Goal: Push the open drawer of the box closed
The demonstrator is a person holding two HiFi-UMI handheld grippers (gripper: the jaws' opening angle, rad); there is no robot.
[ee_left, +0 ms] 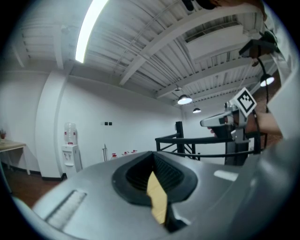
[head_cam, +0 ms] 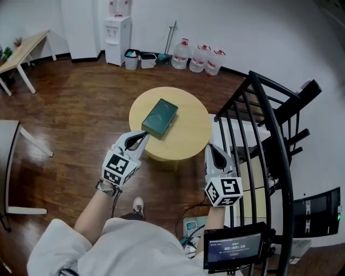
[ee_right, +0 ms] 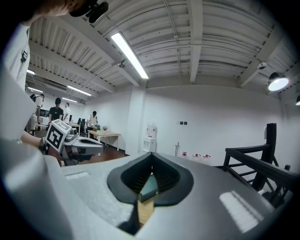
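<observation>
round table (head_cam: 188,132) ahead carries the green box (head_cam: 159,117), so with your left gripper (head_cam: 143,136) and right gripper (head_cam: 212,149) both pinched shut and empty, set one closed tip square on the drawer front and push straight.

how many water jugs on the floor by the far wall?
3, side by side against the wall: left jug, middle jug, right jug. Another bottle tops the water dispenser; none seem hidden.
</observation>
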